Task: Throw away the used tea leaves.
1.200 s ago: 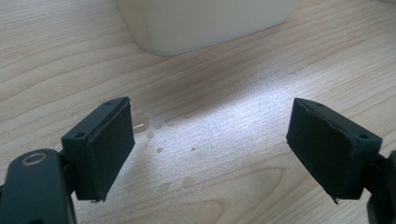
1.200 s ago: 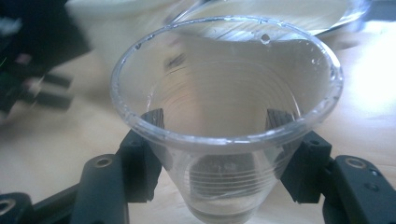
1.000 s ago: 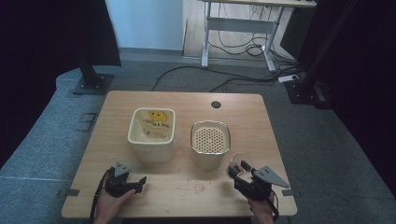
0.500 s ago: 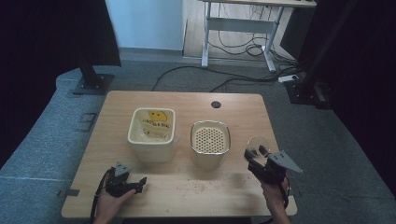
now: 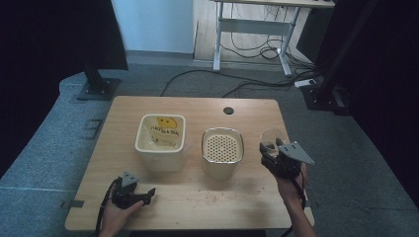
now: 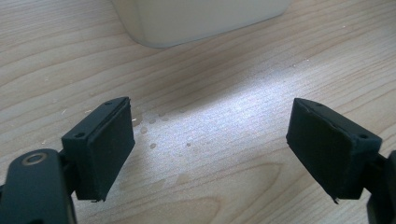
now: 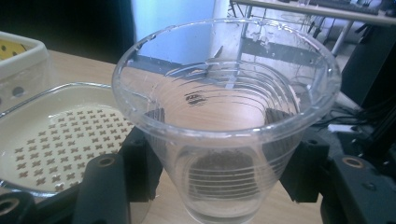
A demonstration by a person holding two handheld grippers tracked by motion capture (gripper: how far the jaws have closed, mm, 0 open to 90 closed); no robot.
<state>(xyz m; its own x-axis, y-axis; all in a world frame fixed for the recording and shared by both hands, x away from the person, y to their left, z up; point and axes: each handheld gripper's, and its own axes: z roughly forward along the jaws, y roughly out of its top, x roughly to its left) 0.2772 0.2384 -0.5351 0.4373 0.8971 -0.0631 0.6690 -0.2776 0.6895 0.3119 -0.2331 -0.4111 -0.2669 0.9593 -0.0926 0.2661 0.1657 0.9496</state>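
We grip a clear plastic cup (image 7: 224, 121) upright in our right tongs (image 5: 272, 150), clenched on its lower wall, raised above the counter (image 5: 197, 106) near its right edge, just beside the cream container with the perforated insert (image 5: 222, 147). Our left tongs (image 5: 143, 196) rest near the counter's front-left corner, spread wide with nothing between them, in front of the cream bin (image 5: 160, 145).
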